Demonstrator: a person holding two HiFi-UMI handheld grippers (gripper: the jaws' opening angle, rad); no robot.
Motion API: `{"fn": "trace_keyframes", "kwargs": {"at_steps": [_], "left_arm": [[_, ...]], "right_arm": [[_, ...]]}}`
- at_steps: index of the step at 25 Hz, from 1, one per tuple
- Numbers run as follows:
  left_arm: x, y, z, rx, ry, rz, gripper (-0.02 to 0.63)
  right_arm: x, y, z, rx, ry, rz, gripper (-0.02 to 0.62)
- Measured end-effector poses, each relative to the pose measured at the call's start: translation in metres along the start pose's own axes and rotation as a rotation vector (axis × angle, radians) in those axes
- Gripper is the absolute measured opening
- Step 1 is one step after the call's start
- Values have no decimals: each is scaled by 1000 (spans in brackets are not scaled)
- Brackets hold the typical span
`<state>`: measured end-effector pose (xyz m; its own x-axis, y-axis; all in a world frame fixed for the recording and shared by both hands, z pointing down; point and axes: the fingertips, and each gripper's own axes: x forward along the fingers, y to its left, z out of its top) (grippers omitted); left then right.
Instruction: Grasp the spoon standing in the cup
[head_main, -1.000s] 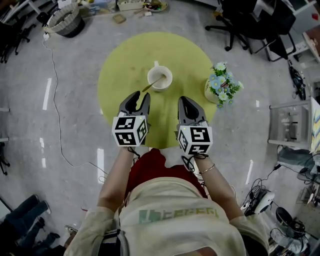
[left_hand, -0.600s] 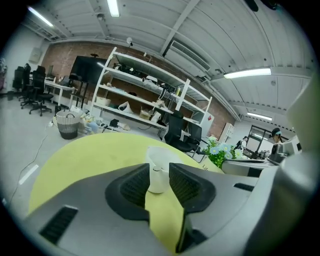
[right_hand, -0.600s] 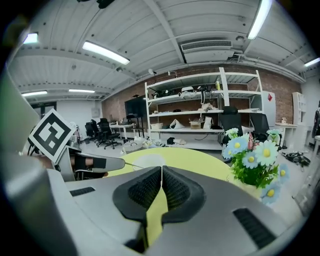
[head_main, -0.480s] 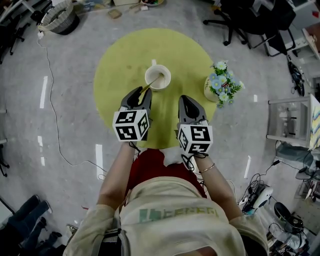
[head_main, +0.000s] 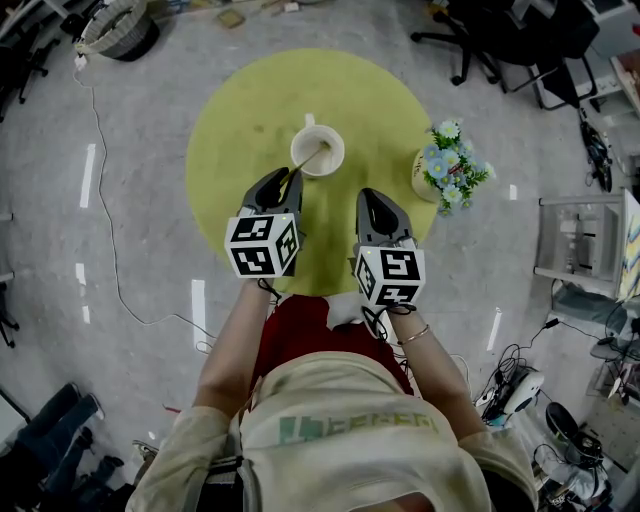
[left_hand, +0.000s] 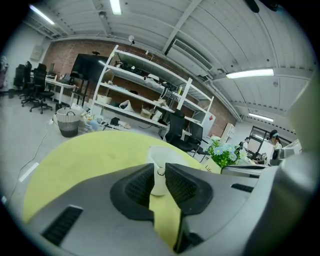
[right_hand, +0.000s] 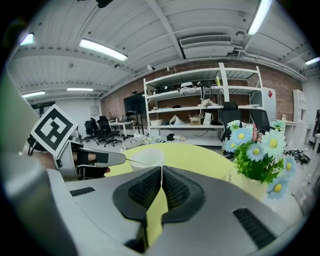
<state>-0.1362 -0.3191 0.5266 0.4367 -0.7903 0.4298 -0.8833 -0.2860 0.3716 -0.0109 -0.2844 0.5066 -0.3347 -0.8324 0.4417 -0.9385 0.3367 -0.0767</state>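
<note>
A white cup (head_main: 318, 150) stands on the round yellow-green table (head_main: 250, 110), and a spoon (head_main: 305, 162) leans out of it toward me. My left gripper (head_main: 285, 182) has its jaws drawn in on the end of the spoon's handle. The left gripper view shows the handle's tip (left_hand: 160, 171) between the two pads, with the cup (left_hand: 165, 152) just beyond. In the right gripper view, the thin handle (right_hand: 135, 162) runs from the left gripper's tip (right_hand: 122, 158) to the cup (right_hand: 146, 158). My right gripper (head_main: 372, 200) hovers shut and empty over the table's near side.
A pot of blue and white flowers (head_main: 450, 165) stands at the table's right edge, close to the right gripper (right_hand: 161, 172). On the floor are a basket (head_main: 115, 25), a cable (head_main: 105, 200) and office chairs (head_main: 480, 40).
My left gripper has moved forward to the spoon's handle and its jaws have come together on it. The right gripper has stayed where it was.
</note>
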Motion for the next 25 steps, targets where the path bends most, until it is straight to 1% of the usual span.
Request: {"fn": "trace_keyframes", "kwargs": {"at_steps": [5,25], "left_arm": [[-2,-1,1,-1,-8,-2,60],[-4,-13,13,-3,-38,-3,44]], "right_arm": [[-1,-1,-3,3,5,-6,37],[-8,-11,-6,10,23,-19,37]]}}
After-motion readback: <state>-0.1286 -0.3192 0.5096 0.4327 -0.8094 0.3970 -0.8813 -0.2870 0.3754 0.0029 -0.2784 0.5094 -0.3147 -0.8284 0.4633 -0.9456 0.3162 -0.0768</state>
